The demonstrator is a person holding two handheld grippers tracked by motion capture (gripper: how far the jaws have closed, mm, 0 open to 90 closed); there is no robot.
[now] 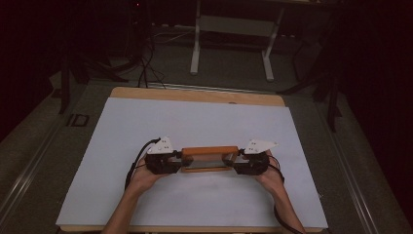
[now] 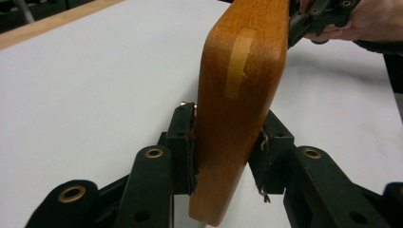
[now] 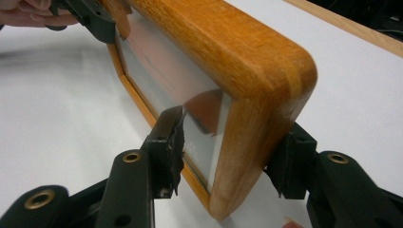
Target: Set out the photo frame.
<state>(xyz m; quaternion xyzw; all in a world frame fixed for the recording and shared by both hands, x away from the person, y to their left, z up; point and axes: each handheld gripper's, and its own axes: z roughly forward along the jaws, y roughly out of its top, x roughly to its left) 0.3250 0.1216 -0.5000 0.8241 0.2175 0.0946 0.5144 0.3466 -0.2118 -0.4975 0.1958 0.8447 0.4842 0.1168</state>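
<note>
wooden frame (image 1: 210, 151) clamped between left hand-held gripper (image 1: 176, 157) and right hand-held gripper (image 1: 234, 160)

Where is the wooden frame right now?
In the high view the wooden frame sits mid-table over the white sheet, held between the left claw and the right claw, one at each end.

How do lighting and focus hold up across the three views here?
High view: dim, surroundings near black, white table sheet evenly lit. Left gripper view: orange wooden frame sharp, left gripper clamped on it. Right gripper view: frame's glass pane hazy with reflections, right gripper clamped on the frame.
</note>
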